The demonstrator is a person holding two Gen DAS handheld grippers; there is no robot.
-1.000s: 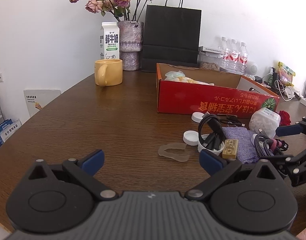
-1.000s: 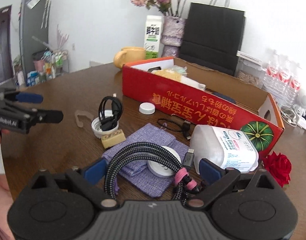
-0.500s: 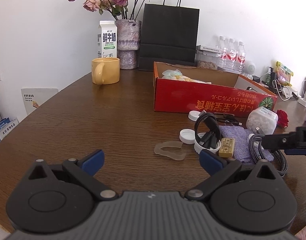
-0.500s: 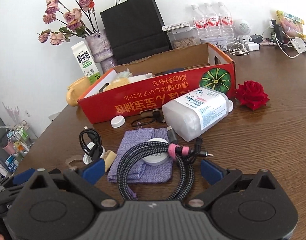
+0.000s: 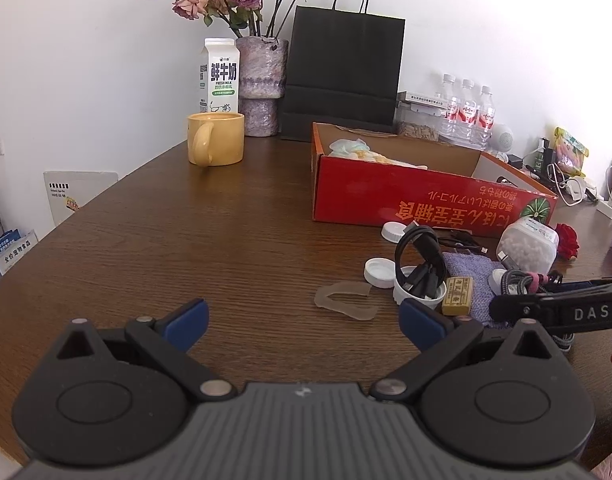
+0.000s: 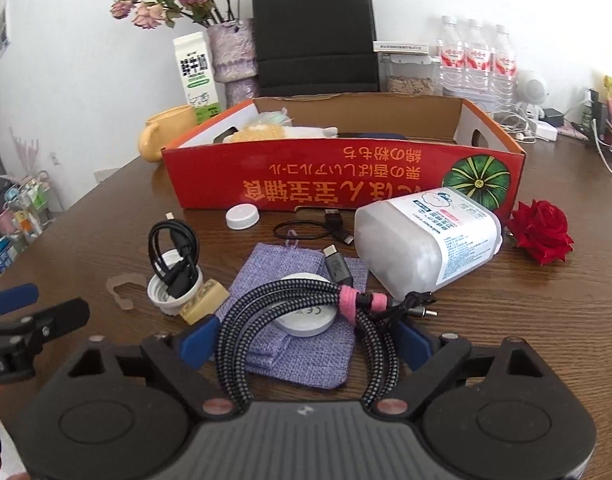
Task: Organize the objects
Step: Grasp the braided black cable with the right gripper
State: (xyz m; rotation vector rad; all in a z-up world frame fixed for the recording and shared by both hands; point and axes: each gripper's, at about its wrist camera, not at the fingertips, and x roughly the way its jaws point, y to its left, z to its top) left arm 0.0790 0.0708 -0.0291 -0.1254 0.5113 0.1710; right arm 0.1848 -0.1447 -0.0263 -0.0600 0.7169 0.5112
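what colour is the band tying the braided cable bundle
Pink; the band around the braided cable shows best in the right wrist view.

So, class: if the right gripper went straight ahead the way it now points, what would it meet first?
The right gripper is open around the braided cable coil, so the coil comes first, probably at its pink tie; the white disc on the purple pouch lies just beyond.

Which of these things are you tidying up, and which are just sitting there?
For the job:
braided cable, between the open right gripper
purple pouch
black cable
white caps
plastic jar
red rose
red box, probably where they go

Just there:
mug
milk carton
vase
black bag
water bottles
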